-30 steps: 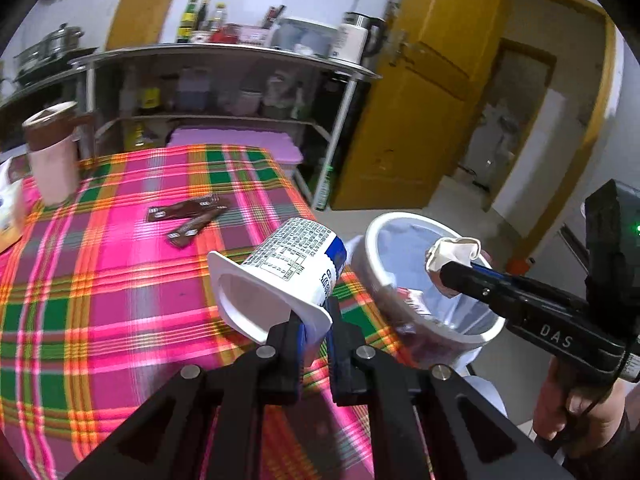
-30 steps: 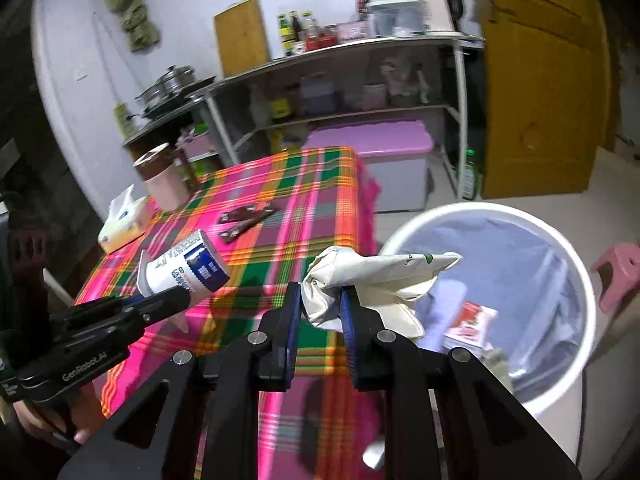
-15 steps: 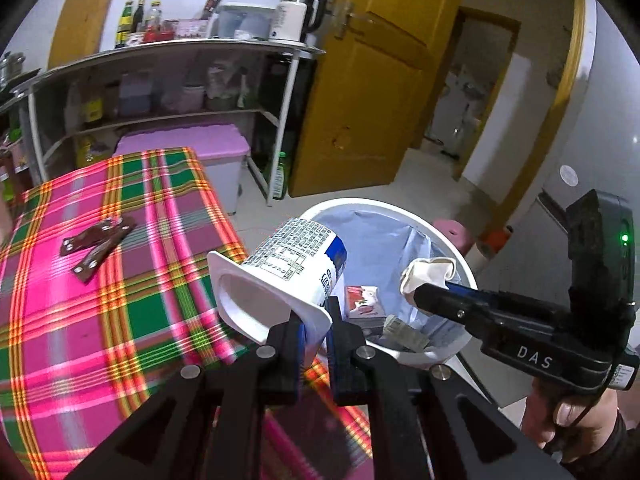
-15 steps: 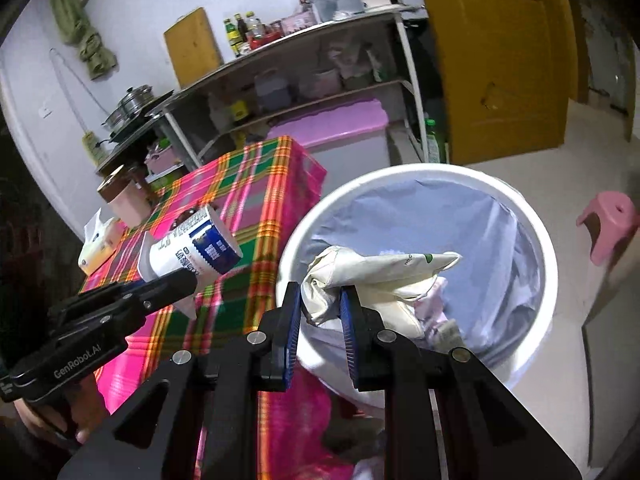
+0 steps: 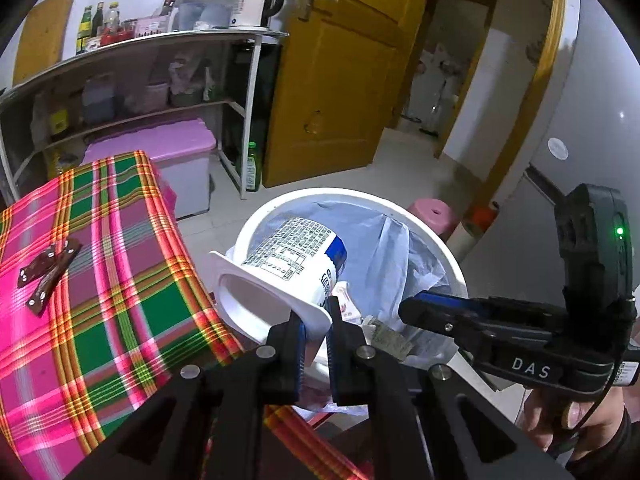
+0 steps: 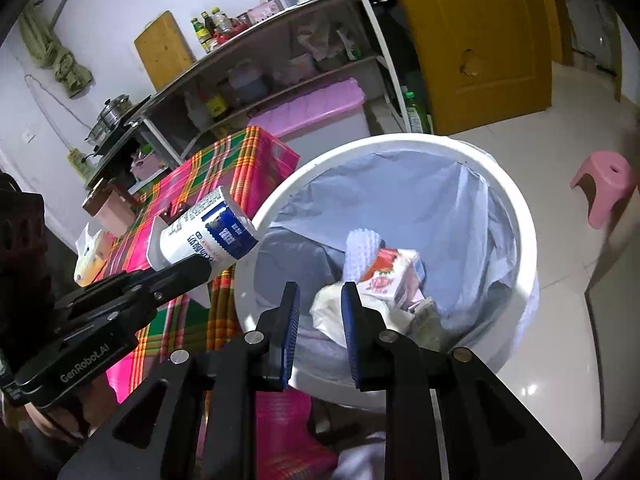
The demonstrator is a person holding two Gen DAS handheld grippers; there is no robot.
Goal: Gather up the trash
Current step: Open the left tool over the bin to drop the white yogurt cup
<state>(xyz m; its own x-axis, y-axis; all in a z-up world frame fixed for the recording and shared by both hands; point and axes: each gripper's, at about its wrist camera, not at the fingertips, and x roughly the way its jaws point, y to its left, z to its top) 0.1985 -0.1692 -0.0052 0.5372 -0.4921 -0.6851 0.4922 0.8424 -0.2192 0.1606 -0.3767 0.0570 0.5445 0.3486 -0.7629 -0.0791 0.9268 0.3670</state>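
Left hand-held gripper (image 5: 316,336) angled downward, jaws clamped tight on what it carries. Right hand-held gripper (image 6: 320,320) tilted down too, jaws just parting, pads clear, nothing pinched between them. A hand (image 5: 568,420) wraps the right handle from below.

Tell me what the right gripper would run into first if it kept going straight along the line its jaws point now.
Most likely the crumpled white wrapper lying in the lined bin. The right gripper, whose jaws have just been opening, points down into the bin with the wrapper showing between them; depth is unclear, so it may sit lower.
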